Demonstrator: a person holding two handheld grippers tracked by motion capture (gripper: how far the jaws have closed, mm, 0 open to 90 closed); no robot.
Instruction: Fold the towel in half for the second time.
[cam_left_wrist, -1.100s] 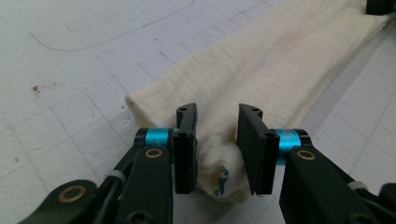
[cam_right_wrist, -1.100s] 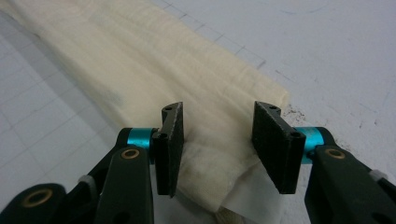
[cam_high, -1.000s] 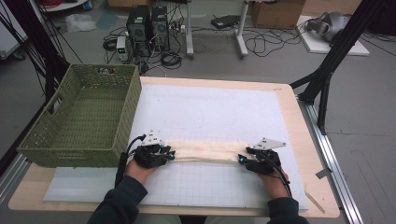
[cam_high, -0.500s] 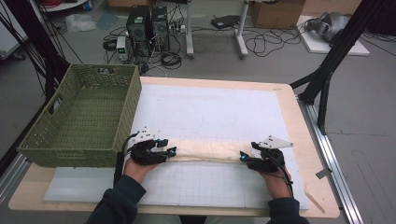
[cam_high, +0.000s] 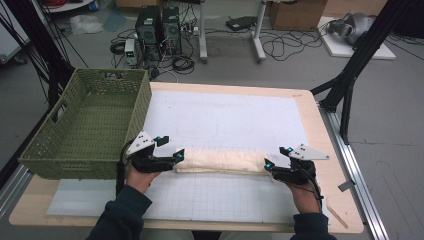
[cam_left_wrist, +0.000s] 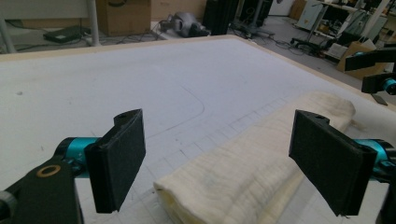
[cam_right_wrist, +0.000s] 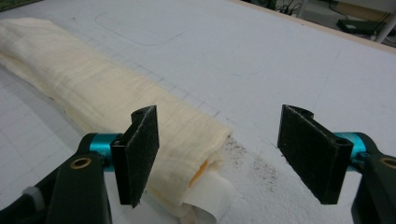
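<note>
Cloth, folded into a long roll, lies on the surface just right of the basket; left hand-held gripper and right hand-held gripper, jaws just opened and spread, flank its ends, pinching nothing; lift straight off without snagging folds; basket wall crowds the left hand.

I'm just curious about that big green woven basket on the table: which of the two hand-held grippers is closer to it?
Left. The left gripper sits right beside the green woven basket, at the folded cream cloth's near end; the right gripper is at the cloth's far end.
</note>
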